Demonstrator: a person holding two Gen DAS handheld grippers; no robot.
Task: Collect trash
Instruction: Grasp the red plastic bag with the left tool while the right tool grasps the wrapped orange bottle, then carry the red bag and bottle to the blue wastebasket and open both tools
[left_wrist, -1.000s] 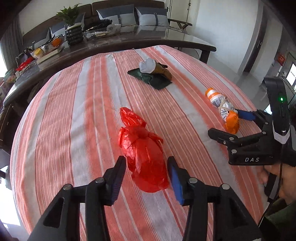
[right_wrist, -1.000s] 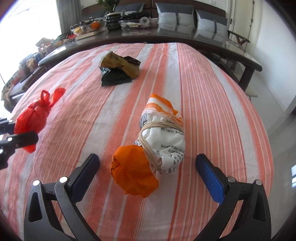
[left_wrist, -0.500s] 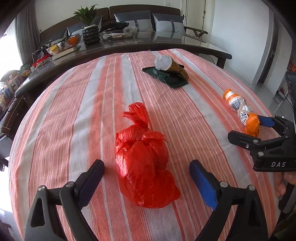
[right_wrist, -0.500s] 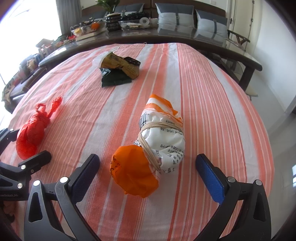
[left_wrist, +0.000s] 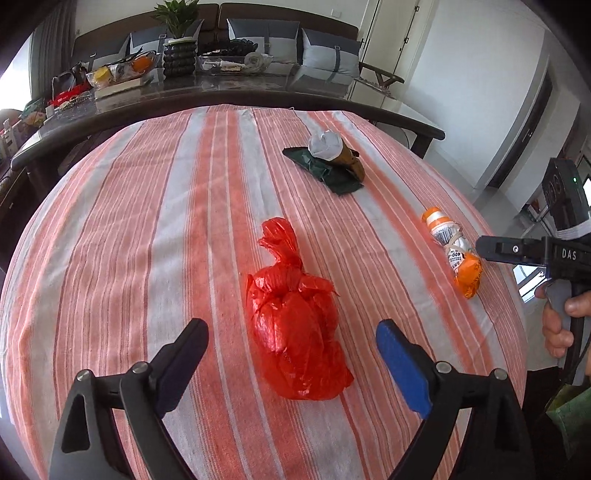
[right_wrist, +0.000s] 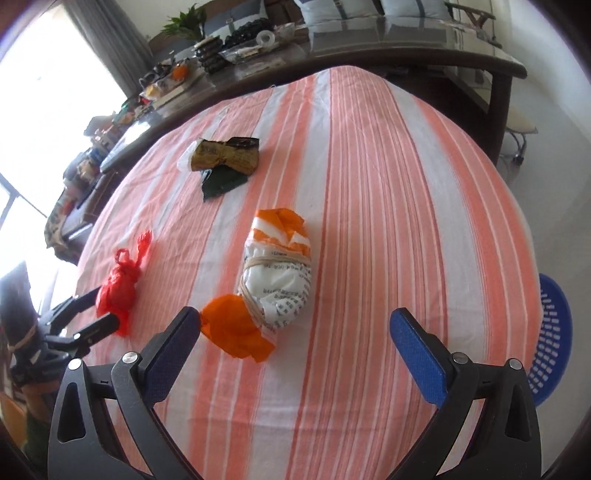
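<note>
Trash: three pieces lie well apart on the striped cloth (left_wrist: 155, 229).
Red bag (left_wrist: 295, 332): crinkled thin plastic, knotted at the top into a twisted tail, bulging below; what is inside cannot be told. It sits between the left fingers without touching them.
Left gripper (left_wrist: 291, 354): jaws spread wide, holding nothing; one pad black, one blue.
Wrappers (left_wrist: 332, 162): a flat dark green packet under a brown crumpled wrapper and a white wad, at the far side of the cloth.
Bundle (right_wrist: 273, 291): white printed plastic with orange ends, oblong, bound with a tan elastic band; it lies just ahead of the right gripper.
Right gripper (right_wrist: 295, 332): jaws wide apart, empty, blue pads.
Basket (right_wrist: 554, 332): blue perforated plastic, beside the table's right edge; its contents are hidden.
Cloth: woven, orange and white stripes, slightly wrinkled.
</note>
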